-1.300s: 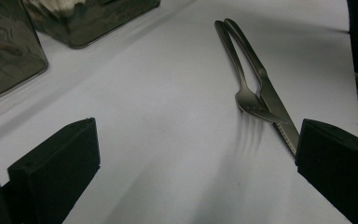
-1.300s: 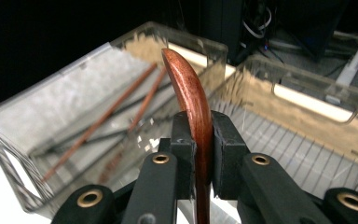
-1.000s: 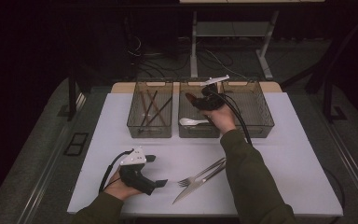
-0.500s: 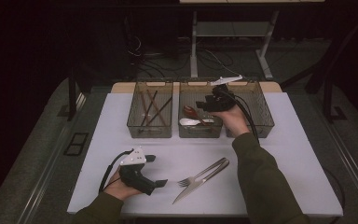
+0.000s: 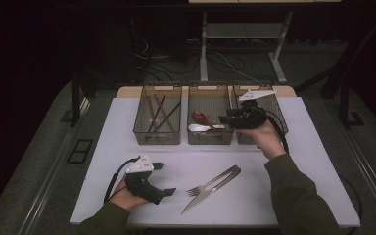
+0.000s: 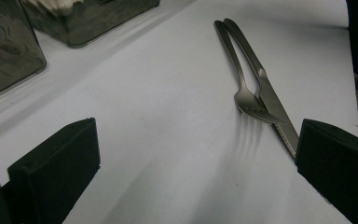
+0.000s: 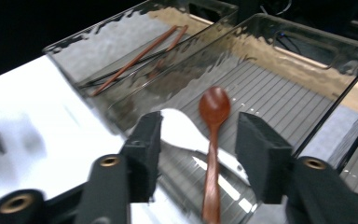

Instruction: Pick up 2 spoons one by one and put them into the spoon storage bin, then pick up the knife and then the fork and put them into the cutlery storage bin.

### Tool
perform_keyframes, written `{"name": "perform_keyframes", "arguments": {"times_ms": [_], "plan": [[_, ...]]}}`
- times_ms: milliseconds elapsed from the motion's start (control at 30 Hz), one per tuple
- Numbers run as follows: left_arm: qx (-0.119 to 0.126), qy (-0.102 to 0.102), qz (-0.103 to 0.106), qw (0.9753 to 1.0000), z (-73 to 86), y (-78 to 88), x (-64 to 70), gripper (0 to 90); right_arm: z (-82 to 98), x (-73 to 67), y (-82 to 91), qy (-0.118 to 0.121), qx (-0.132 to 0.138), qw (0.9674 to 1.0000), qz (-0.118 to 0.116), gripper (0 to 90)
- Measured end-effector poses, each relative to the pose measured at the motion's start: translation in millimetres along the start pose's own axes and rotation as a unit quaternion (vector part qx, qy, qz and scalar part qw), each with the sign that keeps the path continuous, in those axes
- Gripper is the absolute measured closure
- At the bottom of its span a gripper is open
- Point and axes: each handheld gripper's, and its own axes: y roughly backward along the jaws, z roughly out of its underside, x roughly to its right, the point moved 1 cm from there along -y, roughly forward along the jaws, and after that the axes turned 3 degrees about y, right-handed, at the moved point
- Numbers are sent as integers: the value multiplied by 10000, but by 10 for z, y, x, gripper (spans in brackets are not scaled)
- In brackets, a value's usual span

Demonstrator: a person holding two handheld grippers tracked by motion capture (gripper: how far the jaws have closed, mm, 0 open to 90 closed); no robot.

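High view – right gripper (image 5: 223, 119): sits right of centre, over the middle bin (image 5: 210, 139), jaws part open and empty; they have just widened and then drawn in a little.
High view – spoons: the wooden spoon (image 5: 200, 117) and white spoon (image 5: 199, 128) lie in the middle bin, so that drop looks done.
High view – next pieces: the fork (image 5: 210, 182) and knife (image 5: 214, 188) lie crossed at lower centre on the table (image 5: 313, 147), near the left gripper (image 5: 162, 179).
High view – chopsticks (image 5: 159, 112): in the left bin, well apart from the work.
Left gripper view – jaws: wide open at the bottom corners, holding nothing; fork (image 6: 242, 88) and knife (image 6: 265, 93) run up the right half, touching.
Left gripper view – advice: take one piece only, gripping the handle where the two splay apart.
Right gripper view – jaws: part open, nothing pinched; the wooden spoon (image 7: 213, 140) lies in the bin below the gap, over the white spoon (image 7: 186, 133).
Right gripper view – advice: lift clear of the bin wall before swinging away, or the jaw tips may catch the rim.
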Motion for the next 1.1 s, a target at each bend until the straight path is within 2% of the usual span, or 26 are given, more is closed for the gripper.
{"name": "perform_keyframes", "arguments": {"times_ms": [500,700,767,900,1000,1100], "plan": [[-31,-3,-20,10000,0,-8,0,0,564,-155,262,153,-133,9988,-443,895],[-5,0,-39,10000,-3,12,2,0,745,-213,332,209,-235,9979,-558,898],[14,-4,-38,10000,-5,16,3,0,801,-265,362,343,-327,9973,-566,898],[-24,-17,-34,10000,-3,14,4,0,904,-331,398,451,-450,9960,-631,898],[-8,-35,-46,10000,-4,15,6,0,1006,-398,397,512,-627,9943,-689,898],[4,-27,-41,10000,-9,10,8,0,1112,-470,359,630,-868,9914,-755,898]]}}
